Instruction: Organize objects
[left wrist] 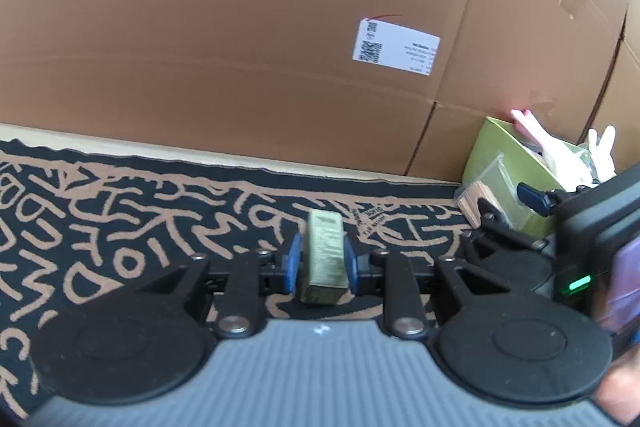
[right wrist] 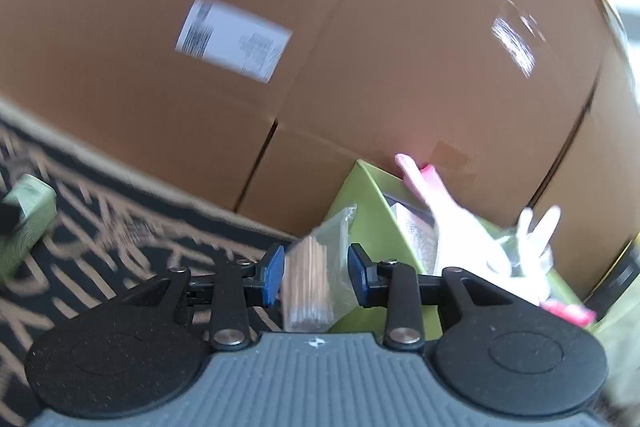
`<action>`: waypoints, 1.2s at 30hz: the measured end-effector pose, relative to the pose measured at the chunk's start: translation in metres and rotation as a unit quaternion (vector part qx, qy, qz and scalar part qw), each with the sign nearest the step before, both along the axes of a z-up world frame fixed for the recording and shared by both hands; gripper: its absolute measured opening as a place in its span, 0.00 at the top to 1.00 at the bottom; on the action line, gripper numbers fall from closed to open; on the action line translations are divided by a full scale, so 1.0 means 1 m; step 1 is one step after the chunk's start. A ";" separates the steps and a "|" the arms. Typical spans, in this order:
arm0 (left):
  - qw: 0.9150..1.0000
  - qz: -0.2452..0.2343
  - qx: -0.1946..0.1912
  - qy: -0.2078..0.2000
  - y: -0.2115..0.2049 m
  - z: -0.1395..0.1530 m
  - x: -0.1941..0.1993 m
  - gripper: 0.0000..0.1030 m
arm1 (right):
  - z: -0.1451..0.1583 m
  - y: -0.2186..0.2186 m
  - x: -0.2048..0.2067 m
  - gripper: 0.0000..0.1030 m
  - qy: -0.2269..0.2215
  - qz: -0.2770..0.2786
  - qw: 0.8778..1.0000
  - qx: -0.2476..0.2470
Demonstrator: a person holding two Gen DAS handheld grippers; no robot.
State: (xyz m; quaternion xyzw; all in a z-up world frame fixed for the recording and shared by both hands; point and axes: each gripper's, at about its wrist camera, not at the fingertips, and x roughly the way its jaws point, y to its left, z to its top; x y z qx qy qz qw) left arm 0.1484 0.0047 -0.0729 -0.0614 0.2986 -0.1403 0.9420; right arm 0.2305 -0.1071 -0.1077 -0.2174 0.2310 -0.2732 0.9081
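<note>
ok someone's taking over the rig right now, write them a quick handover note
Left gripper: shut on the small gold box, held above the patterned mat.
Right gripper: open, fingers either side of the bagged wooden sticks beside the green bin.
Done: bin already holds white and pink items.
Left: probably drop the gold box in the bin, then grip and bin the sticks.

rug: black, tan scribbles | box: olive-gold | bin: lime green | carton: brown

Black-and-tan patterned rug lying against cardboard boxes, green bin sitting on rug beside boxes
</note>
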 end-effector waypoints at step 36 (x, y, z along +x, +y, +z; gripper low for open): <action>0.996 0.056 -0.067 0.034 0.040 -0.003 0.013 0.51 | 0.013 -0.009 -0.011 0.95 0.060 0.060 0.996 0.007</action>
